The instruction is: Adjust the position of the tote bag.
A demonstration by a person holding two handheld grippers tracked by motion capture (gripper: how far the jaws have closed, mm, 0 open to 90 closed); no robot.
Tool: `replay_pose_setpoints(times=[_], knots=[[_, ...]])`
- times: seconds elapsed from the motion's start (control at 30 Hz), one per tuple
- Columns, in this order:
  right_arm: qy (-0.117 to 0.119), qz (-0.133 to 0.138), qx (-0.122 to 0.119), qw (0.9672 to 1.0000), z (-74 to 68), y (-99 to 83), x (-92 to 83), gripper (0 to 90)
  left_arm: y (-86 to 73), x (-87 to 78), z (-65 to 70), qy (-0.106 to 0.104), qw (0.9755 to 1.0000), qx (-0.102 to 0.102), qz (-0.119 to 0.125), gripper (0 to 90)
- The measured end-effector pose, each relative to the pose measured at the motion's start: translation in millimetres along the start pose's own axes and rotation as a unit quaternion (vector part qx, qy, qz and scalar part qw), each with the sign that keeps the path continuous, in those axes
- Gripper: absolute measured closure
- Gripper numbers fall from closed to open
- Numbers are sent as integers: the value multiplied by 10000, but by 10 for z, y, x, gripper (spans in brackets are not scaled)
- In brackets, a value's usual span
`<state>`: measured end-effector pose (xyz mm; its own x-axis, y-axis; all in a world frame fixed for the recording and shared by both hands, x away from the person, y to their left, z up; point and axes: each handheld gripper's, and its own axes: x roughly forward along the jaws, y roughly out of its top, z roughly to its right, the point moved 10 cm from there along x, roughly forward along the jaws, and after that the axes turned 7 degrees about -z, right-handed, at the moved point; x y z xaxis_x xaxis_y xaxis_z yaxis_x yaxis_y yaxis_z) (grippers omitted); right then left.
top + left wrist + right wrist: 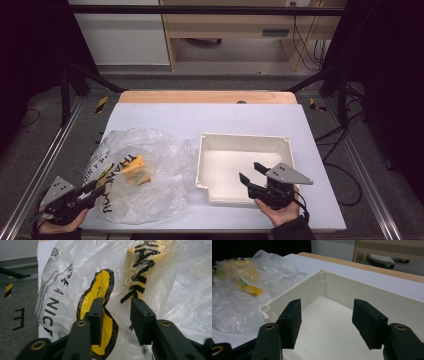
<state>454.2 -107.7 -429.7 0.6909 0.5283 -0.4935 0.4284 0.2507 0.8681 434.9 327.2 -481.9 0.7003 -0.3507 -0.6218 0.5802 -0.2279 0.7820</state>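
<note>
High view showed the desk carrying a clear plastic bag on its left half and, just beside it, an empty cream tray on the right. The bag looked light, limp and slippery, likely to slide and bunch, so a pinch on a gathered fold near its edge seemed the best hold. Black print on it read "THANK" and part of "A NICE", beside a yellow smiley; a yellow item lay inside. The left gripper hovered at the bag's near edge, jaws apart; the right gripper hung over the tray, jaws apart.
</note>
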Motion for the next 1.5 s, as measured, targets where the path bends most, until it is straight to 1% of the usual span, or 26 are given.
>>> replay_pose_setpoints(times=[0.1,0.13,0.2,0.27,0.33,0.43,0.63,0.73,0.83,0.93,1.0,1.07,1.13,1.2,1.23,1.33,1.37,1.43,1.47,1.5], knots=[[181,-46,-108,9998,-178,71,107,416,-19,21,-13,22,9999,53,-88,752],[236,-55,-142,9996,-236,93,145,419,-22,26,-9,2,9999,37,-96,772],[322,-88,-227,9992,-345,134,227,421,-25,28,-12,-9,9999,73,-117,820],[410,-125,-301,9986,-456,180,312,420,-25,29,-5,-34,9999,90,-126,860],[484,-138,-384,9980,-570,234,393,419,-24,31,0,-48,9998,116,-131,882],[585,-149,-499,9969,-735,311,522,419,-17,24,11,-83,9998,147,-107,892],[791,-249,-720,9939,-1076,418,814,420,29,-24,30,-133,9998,157,50,895],[881,-346,-816,9922,-1246,443,966,423,60,-51,28,-142,9997,141,154,896],[908,-461,-886,9908,-1375,439,1124,429,88,-77,25,-141,9995,134,251,897],[896,-605,-927,9898,-1460,399,1277,440,108,-88,16,-126,9994,98,317,896],[900,-646,-952,9893,-1514,369,1356,452,114,-89,10,-122,9993,100,332,896],[846,-691,-1048,9885,-1543,339,1417,480,117,-89,10,-124,9993,88,354,897],[690,-663,-1165,9886,-1537,329,1458,564,119,-89,10,-116,9992,85,368,897],[600,-646,-1184,9890,-1523,332,1480,669,120,-90,13,-133,9992,57,379,896],[595,-637,-1164,9894,-1517,339,1484,729,122,-92,11,-127,9991,61,390,896],[649,-622,-1080,9901,-1511,370,1476,869,127,-90,12,-136,9990,58,411,895],[639,-589,-1094,9902,-1506,390,1467,894,128,-87,17,-149,9990,53,410,895],[646,-462,-1082,9910,-1508,451,1437,900,126,-81,22,-139,9990,71,418,891],[656,-403,-1087,9911,-1511,487,1418,900,128,-78,19,-125,9990,69,423,876],[670,-336,-1076,9914,-1521,530,1395,900,129,-73,15,-112,9990,63,423,843]])
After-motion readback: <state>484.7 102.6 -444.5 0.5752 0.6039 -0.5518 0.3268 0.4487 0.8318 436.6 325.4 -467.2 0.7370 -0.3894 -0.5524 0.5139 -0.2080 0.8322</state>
